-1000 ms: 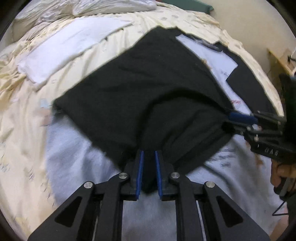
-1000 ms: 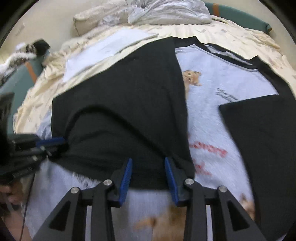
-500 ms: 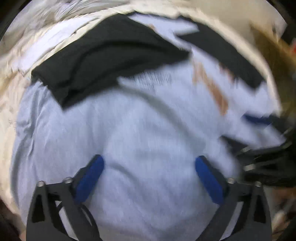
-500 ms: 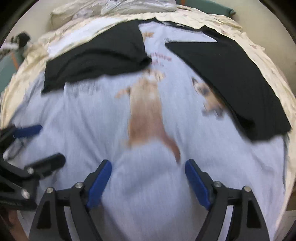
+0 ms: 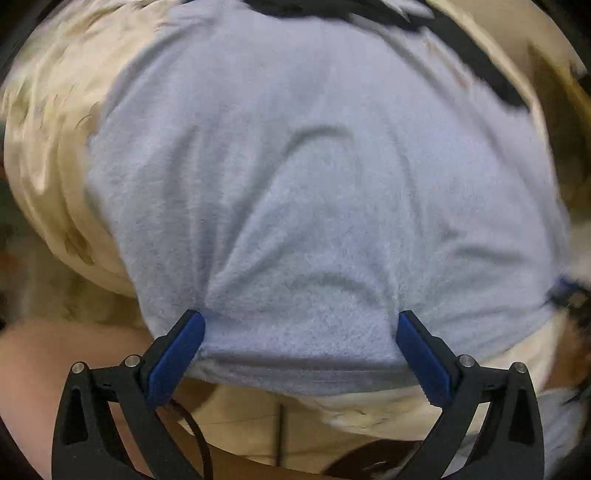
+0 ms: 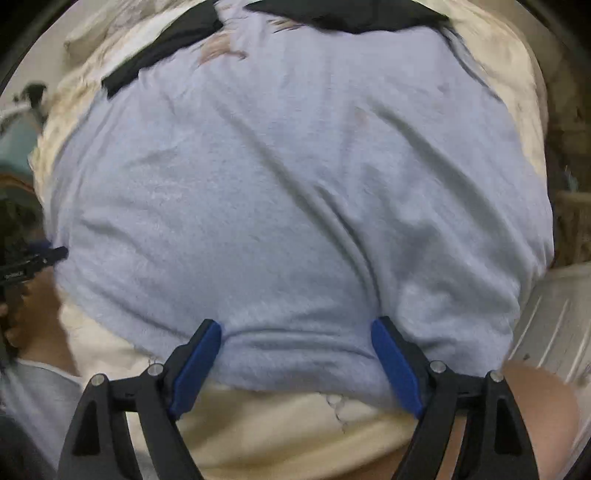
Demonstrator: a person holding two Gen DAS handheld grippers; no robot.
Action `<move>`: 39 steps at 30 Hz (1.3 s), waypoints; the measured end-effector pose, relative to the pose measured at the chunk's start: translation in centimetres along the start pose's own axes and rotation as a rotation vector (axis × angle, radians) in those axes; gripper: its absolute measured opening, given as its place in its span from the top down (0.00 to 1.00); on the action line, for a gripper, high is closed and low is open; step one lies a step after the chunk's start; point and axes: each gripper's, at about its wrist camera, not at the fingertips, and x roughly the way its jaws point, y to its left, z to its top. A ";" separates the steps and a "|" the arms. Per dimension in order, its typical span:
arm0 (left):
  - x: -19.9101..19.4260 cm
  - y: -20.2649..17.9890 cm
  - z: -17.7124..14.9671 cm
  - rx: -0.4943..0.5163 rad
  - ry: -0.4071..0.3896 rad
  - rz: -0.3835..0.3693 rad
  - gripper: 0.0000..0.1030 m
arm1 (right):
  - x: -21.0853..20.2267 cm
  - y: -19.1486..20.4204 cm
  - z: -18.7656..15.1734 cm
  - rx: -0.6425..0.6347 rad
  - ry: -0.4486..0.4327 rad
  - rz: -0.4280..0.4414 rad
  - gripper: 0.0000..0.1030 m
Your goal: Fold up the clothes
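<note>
One pale blue shirt (image 5: 314,206) lies spread flat on the cream bedsheet (image 5: 48,155), filling most of both wrist views. Its long axis runs away from the cameras: hem nearest, at the bed's near edge, and collar end at the far top of frame. Two black folded-in sleeves are counted: in the right wrist view one black sleeve (image 6: 162,48) crosses the upper left of the shirt, and the other black sleeve (image 6: 351,14) sits at the top right. Faint orange print shows between them, blurred, and cannot be read. Left gripper (image 5: 301,332): jaws spread wide, both blue pads straddling the hem, tips at the cloth's edge, nothing pinched. Right gripper (image 6: 295,332): jaws also standing apart over the hem, the fabric lying between the pads but not squeezed. Grippers counted: two; the left one also shows as a dark shape at the left margin of the right wrist view. No containers are in view. The person's bare skin shows at the lower corners of both frames.
</note>
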 end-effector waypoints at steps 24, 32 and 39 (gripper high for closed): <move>-1.8 10.2 11.1 0.165 0.029 -0.280 0.02 | -4.7 -5.7 -1.0 0.070 -0.318 0.117 0.18; -0.9 9.9 9.5 0.109 0.114 -0.236 0.38 | -5.5 -7.3 -1.7 0.132 -0.332 0.165 0.18; -1.2 9.2 7.7 0.091 0.117 -0.177 0.59 | -8.3 -11.2 -2.0 0.267 -0.422 0.158 0.18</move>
